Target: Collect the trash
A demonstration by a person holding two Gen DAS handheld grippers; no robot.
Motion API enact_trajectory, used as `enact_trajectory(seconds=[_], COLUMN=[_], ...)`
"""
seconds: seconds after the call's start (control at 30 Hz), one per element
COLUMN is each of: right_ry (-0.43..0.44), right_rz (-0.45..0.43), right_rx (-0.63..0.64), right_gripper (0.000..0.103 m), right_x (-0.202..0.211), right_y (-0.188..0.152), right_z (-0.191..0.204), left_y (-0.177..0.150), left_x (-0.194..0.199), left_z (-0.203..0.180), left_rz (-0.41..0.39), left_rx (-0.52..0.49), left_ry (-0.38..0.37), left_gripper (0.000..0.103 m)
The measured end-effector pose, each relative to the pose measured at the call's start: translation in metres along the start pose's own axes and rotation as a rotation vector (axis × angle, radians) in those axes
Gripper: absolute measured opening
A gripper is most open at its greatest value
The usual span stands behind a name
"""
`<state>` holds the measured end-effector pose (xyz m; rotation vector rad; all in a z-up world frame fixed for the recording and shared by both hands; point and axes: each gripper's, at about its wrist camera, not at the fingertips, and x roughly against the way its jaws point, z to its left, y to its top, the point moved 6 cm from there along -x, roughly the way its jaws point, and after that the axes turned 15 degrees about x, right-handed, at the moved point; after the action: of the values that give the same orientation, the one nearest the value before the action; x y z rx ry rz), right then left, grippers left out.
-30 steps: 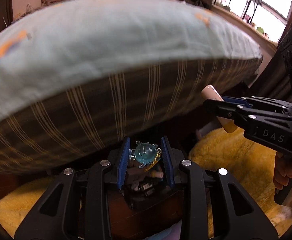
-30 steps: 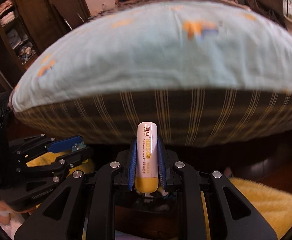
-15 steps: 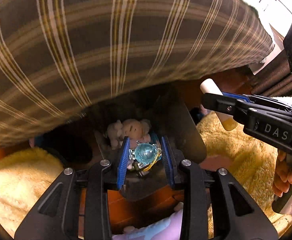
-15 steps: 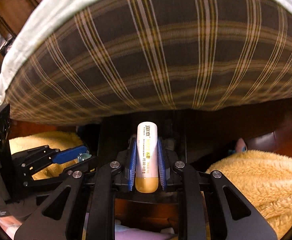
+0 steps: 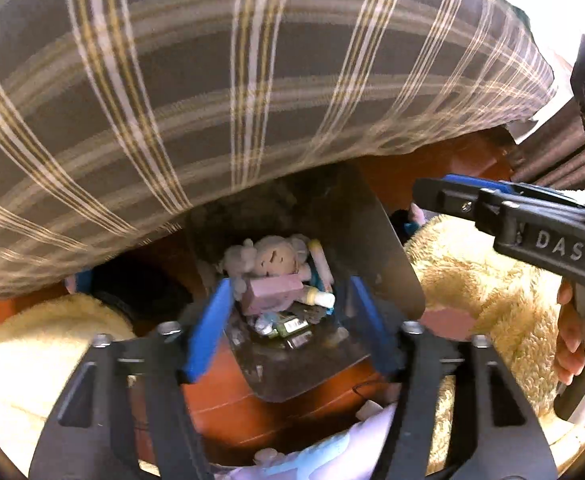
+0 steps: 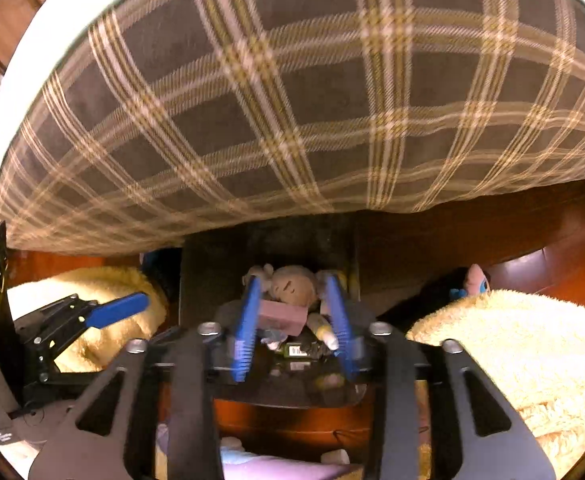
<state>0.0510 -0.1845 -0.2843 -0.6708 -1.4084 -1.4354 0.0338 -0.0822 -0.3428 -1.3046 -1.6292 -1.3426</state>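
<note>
at the bottom of both wrist views, the left gripper and right gripper now stand wide apart and hold nothing, where half a second ago the left pinched a small blue-green ball trinket and the right a white-and-yellow tube. just beyond the blue pads, at frame centre, the dark bin sits on the red-brown floor, holding a plush doll, a pink block, a small white-capped bottle and the white-and-yellow tube lying against the bin's right wall; the trinket cannot be made out in the heap. both pieces appear dropped, so this round of collecting looks done. yellow fleece rugs flank the bin at left and right, and the plaid bed cover fills the upper frame behind.
</note>
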Motion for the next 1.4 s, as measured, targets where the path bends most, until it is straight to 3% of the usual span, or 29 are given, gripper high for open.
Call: enact_trajectory(seconds=[0.07, 0.13, 0.23, 0.47, 0.77, 1.07, 1.23, 1.4], right_ry=[-0.007, -0.024, -0.056, -0.123, -0.254, -0.38, -0.414, -0.395], right_rz=[-0.03, -0.08, -0.152, -0.338, -0.499, -0.66, -0.689, -0.69], right_rx=[-0.007, -0.023, -0.036, -0.017, 0.058, 0.109, 0.112, 0.128], right_gripper=[0.053, 0.069, 0.082, 0.1, 0.1, 0.1, 0.1, 0.1], right_x=[0.009, 0.026, 0.054, 0.135, 0.214, 0.281, 0.297, 0.301], right_y=[0.004, 0.009, 0.018, 0.04, 0.059, 0.06, 0.054, 0.05], right_z=[-0.003, -0.01, -0.019, -0.023, 0.006, 0.033, 0.04, 0.047], left_y=[0.003, 0.007, 0.014, 0.037, 0.063, 0.06, 0.052, 0.047], left_x=[0.011, 0.024, 0.048, 0.12, 0.217, 0.296, 0.312, 0.313], left_z=[-0.002, -0.004, -0.004, -0.006, -0.009, -0.016, -0.021, -0.021], left_rz=[-0.036, -0.077, -0.147, -0.323, -0.548, -0.735, -0.78, -0.771], left_rx=[-0.02, -0.032, -0.05, -0.064, -0.012, 0.015, -0.016, 0.001], left_ry=[0.01, 0.024, 0.042, 0.05, 0.049, 0.036, 0.064, 0.036], left_gripper=[0.076, 0.084, 0.091, 0.095, 0.095, 0.095, 0.095, 0.095])
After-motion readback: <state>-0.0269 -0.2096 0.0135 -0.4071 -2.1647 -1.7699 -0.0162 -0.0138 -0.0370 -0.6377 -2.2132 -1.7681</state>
